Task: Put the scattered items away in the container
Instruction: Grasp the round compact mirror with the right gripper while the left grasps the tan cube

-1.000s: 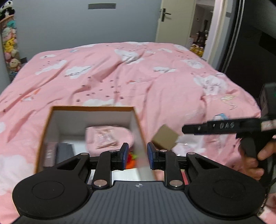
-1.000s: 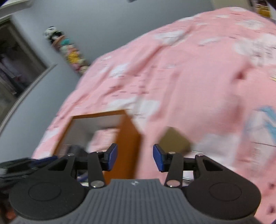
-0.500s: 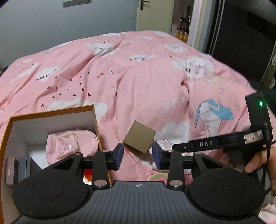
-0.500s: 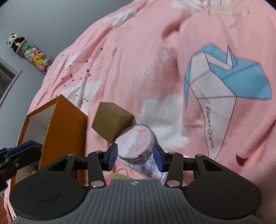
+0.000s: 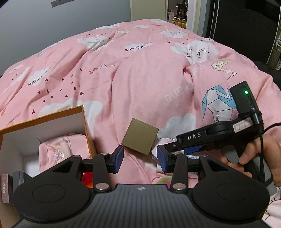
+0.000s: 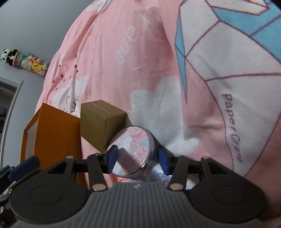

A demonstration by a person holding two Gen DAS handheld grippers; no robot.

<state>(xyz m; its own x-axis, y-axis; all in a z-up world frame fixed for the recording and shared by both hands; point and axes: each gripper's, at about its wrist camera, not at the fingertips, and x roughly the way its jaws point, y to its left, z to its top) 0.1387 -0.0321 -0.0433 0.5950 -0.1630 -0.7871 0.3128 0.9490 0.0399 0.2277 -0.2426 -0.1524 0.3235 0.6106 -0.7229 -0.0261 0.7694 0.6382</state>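
Observation:
An orange box (image 5: 87,126) with a white inside stands at the left and holds a pink pouch (image 5: 59,150). A brown cube (image 5: 139,136) lies on the pink duvet just right of it. My left gripper (image 5: 140,158) hovers just short of the cube, its jaws opening with nothing between them. A round tin (image 6: 135,149) with a pink printed lid leans tilted against the brown cube (image 6: 101,122). My right gripper (image 6: 137,157) straddles the tin, jaws closing, with a slight gap still showing at the right pad (image 6: 162,158). The right gripper (image 5: 168,146) also shows from the left wrist, held by a hand (image 5: 260,157).
A printed packet (image 6: 158,176) lies under the tin. Red and grey items (image 5: 87,177) sit low in the box. The duvet (image 5: 149,79) bulges up behind the cube. Plush toys (image 6: 24,61) hang on the far wall; a doorway (image 5: 177,12) opens at the back.
The left gripper swung right from above the box to the cube and its jaws widened. The right gripper came down until the round tin stood between its fingers.

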